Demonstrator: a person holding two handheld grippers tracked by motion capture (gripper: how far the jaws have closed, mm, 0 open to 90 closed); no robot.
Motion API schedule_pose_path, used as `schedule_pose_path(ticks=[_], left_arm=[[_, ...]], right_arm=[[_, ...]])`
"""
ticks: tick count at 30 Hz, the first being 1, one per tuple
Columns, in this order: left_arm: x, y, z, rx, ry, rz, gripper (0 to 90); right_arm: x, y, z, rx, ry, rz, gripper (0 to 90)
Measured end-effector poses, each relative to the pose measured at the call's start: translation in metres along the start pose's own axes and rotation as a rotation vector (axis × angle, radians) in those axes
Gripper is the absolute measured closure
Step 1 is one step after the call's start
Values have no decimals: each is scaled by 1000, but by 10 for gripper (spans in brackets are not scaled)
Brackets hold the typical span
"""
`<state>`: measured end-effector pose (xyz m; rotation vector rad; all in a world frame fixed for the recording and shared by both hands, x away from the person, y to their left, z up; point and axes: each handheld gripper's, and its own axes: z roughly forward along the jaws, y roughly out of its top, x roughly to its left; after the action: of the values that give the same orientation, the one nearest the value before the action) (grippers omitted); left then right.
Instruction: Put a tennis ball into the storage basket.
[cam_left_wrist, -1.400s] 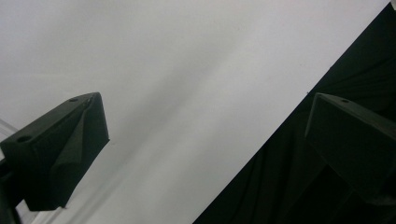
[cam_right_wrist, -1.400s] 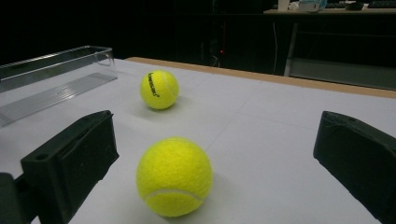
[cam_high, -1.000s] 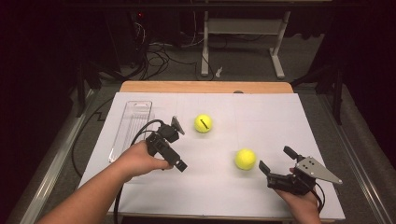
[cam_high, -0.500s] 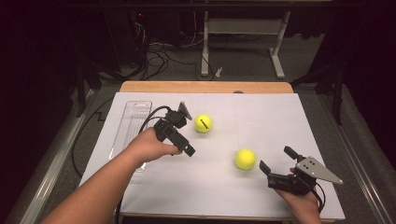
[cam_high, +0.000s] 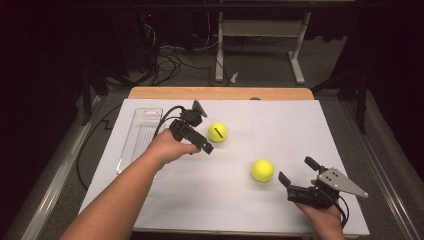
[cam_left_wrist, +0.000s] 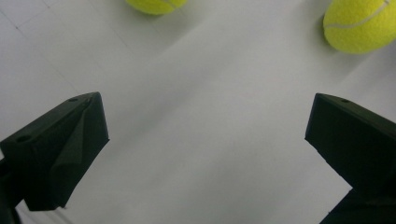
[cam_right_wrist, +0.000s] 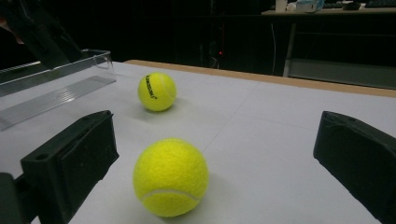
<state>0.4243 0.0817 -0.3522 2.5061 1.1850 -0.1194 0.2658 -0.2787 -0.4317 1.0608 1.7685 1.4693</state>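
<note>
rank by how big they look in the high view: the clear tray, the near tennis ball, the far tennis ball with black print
1. clear tray, much the largest, long and narrow.
2 and 3. near tennis ball and far tennis ball: they look alike in size; the near one seems a touch bigger, likely from nearness to the camera, so no ranking.

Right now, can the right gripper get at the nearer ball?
Probably yes. The right gripper is open, the nearer ball lies just ahead between its jaws, and nothing stands between them.
</note>
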Motion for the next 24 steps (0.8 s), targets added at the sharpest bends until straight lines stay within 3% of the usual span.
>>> schedule_pose_path(ticks=[11, 15, 24], left_arm=[[9, 11, 21, -63, 0, -21, 6], [13, 18, 27, -80, 22, -13, 6], [10, 34, 20, -123, 49, 5, 6]], right_arm=[[0, 0, 0, 1, 3, 5, 1], [0, -1, 1, 1, 3, 4, 1], [0, -1, 1, 0, 5, 6, 1]])
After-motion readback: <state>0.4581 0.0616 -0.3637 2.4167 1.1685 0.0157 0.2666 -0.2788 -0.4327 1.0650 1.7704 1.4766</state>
